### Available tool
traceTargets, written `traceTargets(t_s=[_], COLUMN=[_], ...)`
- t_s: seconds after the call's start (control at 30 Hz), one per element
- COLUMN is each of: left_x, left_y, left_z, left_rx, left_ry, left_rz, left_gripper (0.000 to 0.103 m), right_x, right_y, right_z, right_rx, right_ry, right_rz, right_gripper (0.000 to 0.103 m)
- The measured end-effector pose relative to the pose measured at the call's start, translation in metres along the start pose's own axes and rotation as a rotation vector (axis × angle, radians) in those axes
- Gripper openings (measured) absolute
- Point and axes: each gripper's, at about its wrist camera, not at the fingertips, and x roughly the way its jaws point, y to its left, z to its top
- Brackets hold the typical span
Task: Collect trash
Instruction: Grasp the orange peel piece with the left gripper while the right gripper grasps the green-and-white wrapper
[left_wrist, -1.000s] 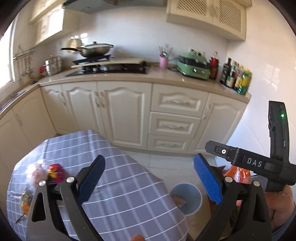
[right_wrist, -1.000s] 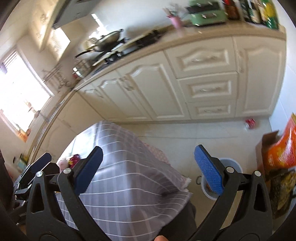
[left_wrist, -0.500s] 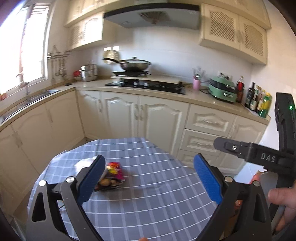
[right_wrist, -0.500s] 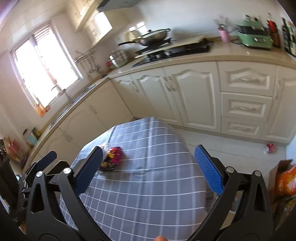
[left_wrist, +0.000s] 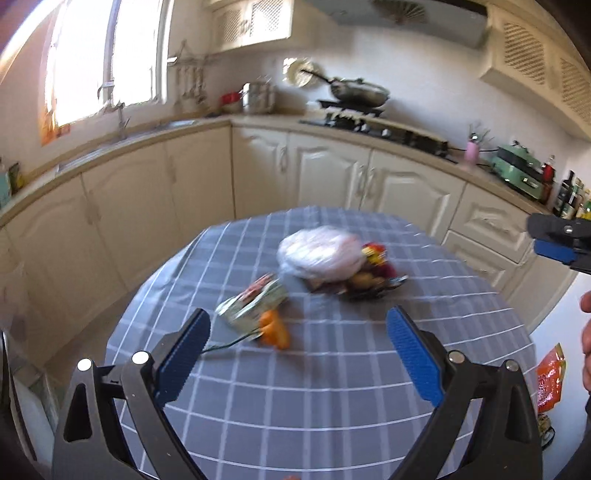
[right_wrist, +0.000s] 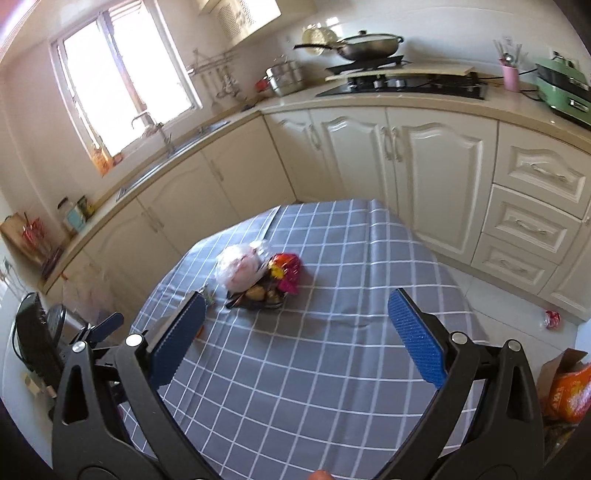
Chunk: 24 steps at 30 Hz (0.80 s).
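Observation:
Trash lies on a table with a blue-grey checked cloth (left_wrist: 332, 387) (right_wrist: 332, 369). A crumpled clear plastic bag (left_wrist: 319, 254) (right_wrist: 238, 267) sits beside a red and yellow wrapper (left_wrist: 376, 254) (right_wrist: 284, 269) and a dark tray of scraps (left_wrist: 364, 282) (right_wrist: 258, 295). Nearer in the left wrist view lie a green-white packet (left_wrist: 255, 302) and an orange peel (left_wrist: 275, 334). My left gripper (left_wrist: 299, 350) is open above the table, short of the peel. My right gripper (right_wrist: 295, 336) is open too, short of the pile, holding nothing.
Cream cabinets (right_wrist: 406, 155) and a counter with stove and wok (right_wrist: 369, 44) wrap around the back. On the floor at right are an orange bag (right_wrist: 569, 391) in a carton and a small red item (right_wrist: 552, 317). A hand (left_wrist: 585, 347) shows at the right edge.
Both grippers have swung left from the floor and bin toward the table. The trash pile has come to the centre of both views, and both stay open.

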Motion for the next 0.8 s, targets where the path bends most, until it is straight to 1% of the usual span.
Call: traceTargets(t_s=[0.03,0.1,0.33,0.37,0.4,0.43,0.47,0.5,0.53,0.57,0.6,0.77,0.8], left_x=[0.005,0.019,0.069,0.074,0.079,0.084,0.089,0.092,0.092,0.090,0.087,0.067,0.062], left_y=[0.006,0.016,0.022,0.022,0.022,0.022,0.024,0.026,0.027,0.030,0.033,0.053,0.058], left_z=[-0.002,-0.005,-0.013,-0.013,-0.013,-0.013,-0.014,-0.015,-0.015,-0.016,-0.017,-0.025,-0.028], left_rx=[-0.006,0.002,0.057,0.060,0.063,0.062,0.053,0.042,0.031,0.020,0.005,-0.058,-0.067], left_ry=[0.010,0.038,0.110,0.117,0.122,0.144,0.167,0.175,0.170,0.164,0.153,0.126,0.121], left_rz=[0.009,0.004,0.003,-0.004,-0.018,-0.038,-0.054,-0.058,-0.065,-0.075,-0.084,-0.046,-0.025], left_gripper=[0.094,0.094,0.094,0.090,0.073,0.061,0.037,0.029,0.027,0.022,0.011,0.011,0.011], right_x=[0.004,0.012,0.035,0.040,0.045,0.049,0.053,0.058,0.063,0.068,0.074,0.109,0.118], right_y=[0.001,0.008,0.021,0.023,0.026,0.028,0.031,0.035,0.039,0.043,0.048,0.080,0.089], right_z=[-0.001,-0.004,-0.012,-0.014,-0.016,-0.018,-0.020,-0.022,-0.024,-0.025,-0.027,-0.037,-0.040], right_rx=[-0.002,-0.012,-0.036,-0.039,-0.045,-0.049,-0.054,-0.059,-0.062,-0.064,-0.064,-0.089,-0.091], right_ry=[0.009,0.026,0.079,0.090,0.104,0.115,0.124,0.135,0.145,0.155,0.167,0.242,0.261], right_rz=[0.003,0.007,0.012,0.014,0.018,0.024,0.030,0.036,0.044,0.055,0.072,0.151,0.169], right_gripper=[0.097,0.097,0.097,0.097,0.097,0.097,0.097,0.097,0.097,0.097,0.097,0.096,0.093])
